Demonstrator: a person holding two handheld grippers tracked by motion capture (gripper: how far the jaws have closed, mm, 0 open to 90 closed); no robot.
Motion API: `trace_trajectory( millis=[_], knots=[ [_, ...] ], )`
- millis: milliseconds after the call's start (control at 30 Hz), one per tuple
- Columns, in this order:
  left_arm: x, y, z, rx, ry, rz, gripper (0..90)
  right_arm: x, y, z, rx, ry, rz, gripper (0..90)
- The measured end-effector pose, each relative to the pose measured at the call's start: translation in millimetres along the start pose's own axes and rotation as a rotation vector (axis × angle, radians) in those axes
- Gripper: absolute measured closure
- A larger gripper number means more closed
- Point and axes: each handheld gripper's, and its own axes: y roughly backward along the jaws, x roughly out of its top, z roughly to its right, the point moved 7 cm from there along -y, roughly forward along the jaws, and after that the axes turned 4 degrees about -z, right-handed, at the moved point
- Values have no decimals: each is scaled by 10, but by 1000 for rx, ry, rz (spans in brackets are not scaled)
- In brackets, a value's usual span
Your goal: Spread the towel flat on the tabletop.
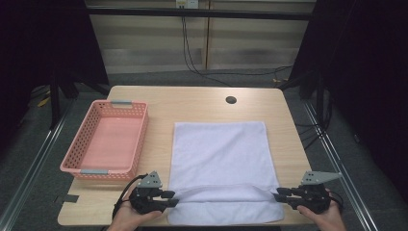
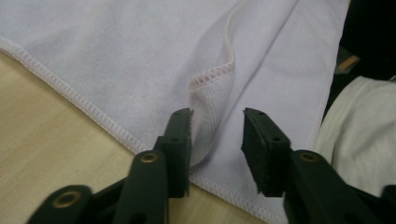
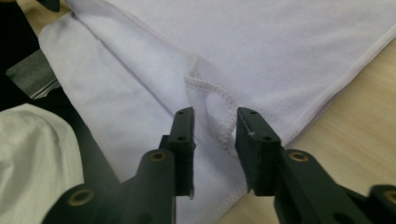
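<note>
White towel: flat on the wooden worktop, near edge folded over; its front hem hangs past the worktop edge, hidden. Left gripper: jaws released, parted around the fold's left corner. Right gripper: jaws released, astride the right corner. Pink basket: left.

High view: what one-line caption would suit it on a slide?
Two hand-held grippers, left and right, jaws open at the folded edge of a white towel, a pink basket alongside.
</note>
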Motion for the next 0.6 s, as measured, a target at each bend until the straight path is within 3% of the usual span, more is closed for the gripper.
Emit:
trace_trajectory(
  millis=[67,133,200,233,300,333,367,400,467,533,600],
  knots=[
    [40,-6,-37,25,9,9,527,47,-1,6,-10,3,12,602],
    [98,-20,-55,27,-1,21,502,106,-16,16,-25,10,26,550],
    [151,-35,-100,63,-15,20,491,187,-56,7,-15,21,40,513],
    [172,-52,-117,62,-15,23,474,221,-89,15,-20,32,37,493],
    [209,-100,-152,73,-15,6,459,281,-175,35,-7,40,31,479],
    [222,-129,-141,57,-18,0,473,295,-216,50,-3,39,23,470],
    [226,-144,-133,55,-28,-4,542,305,-294,65,10,39,1,470],
    [224,-150,-106,45,-45,-5,630,300,-344,74,19,46,-17,481],
    [209,-111,-42,10,-65,1,794,265,-435,65,41,58,-66,701],
    [192,-46,13,-17,-69,23,822,247,-379,-9,77,59,-49,844],
    [142,14,79,-46,-62,37,819,223,-272,-71,81,59,-34,850]
  ],
)
